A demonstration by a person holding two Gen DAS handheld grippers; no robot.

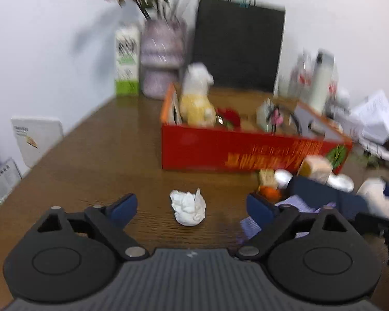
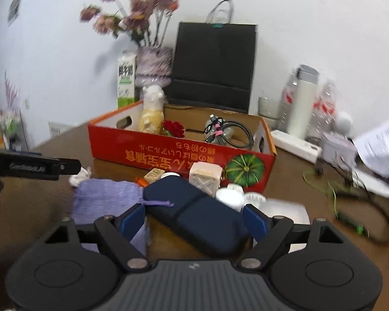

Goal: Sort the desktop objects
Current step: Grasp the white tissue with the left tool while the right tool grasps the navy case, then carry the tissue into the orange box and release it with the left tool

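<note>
Crumpled tissue lies on the table between your left gripper's wide, empty pads, angled down; the navy case, long axis diagonal, sits between your right gripper's spread pads, contact unclear, red box behind, blurred.

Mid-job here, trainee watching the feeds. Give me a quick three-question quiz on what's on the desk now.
1. True or false: the crumpled tissue lies inside the red box.
2. What lies between the right gripper fingers?
A. dark blue case
B. milk carton
C. white bottle
3. Fill in: the plush toy stands inside the ____.

Key:
1. False: it lies on the table, in front of the open left gripper.
2. A
3. red box
</note>
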